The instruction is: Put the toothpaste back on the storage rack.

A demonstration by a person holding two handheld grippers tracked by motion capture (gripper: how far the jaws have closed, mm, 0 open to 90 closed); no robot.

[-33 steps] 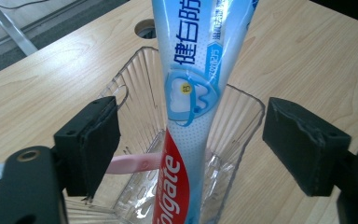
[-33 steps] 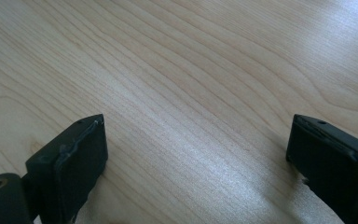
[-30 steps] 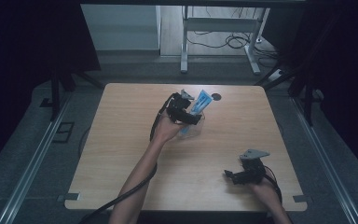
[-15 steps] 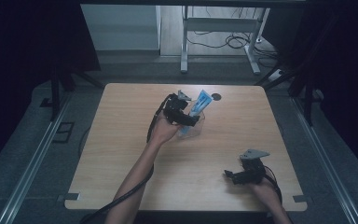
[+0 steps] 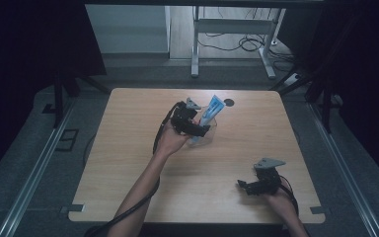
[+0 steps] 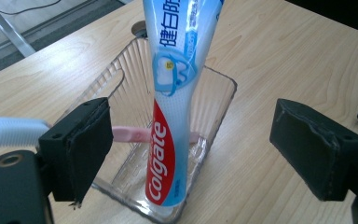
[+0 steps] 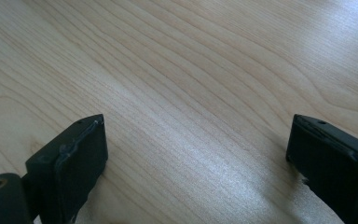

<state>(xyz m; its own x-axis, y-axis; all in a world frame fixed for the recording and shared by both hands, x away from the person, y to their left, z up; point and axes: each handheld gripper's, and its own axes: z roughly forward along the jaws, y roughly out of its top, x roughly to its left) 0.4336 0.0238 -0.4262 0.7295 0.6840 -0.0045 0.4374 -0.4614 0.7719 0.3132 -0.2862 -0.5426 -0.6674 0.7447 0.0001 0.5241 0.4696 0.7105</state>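
Note:
A blue-white-red Colgate toothpaste tube point(image 6: 172, 93) stands tilted in a clear ribbed plastic container point(image 6: 219, 77) on the wooden table. A pink toothbrush point(image 6: 130, 134) lies across the container, its white head sticking out to the left behind my left jaw. My left gripper point(image 6: 191, 116) is open, jaws wide apart on either side of the tube's lower part, not touching it. From above, the left gripper point(image 5: 192, 126) sits against the container point(image 5: 205, 136) and the tube point(image 5: 211, 112) at mid table. My right gripper point(image 5: 249, 186) rests open near the front right, with bare wood between its jaws point(image 7: 198, 135).
A small black disc point(image 5: 228, 102) lies on the table just beyond the container. The table point(image 5: 128, 148) is bare wood to the left and front. Black curtains, a metal frame and floor cables surround it.
The left hand and gripper have drawn slightly back toward the person beside the container. The tube stays standing in it. The right gripper has not moved.

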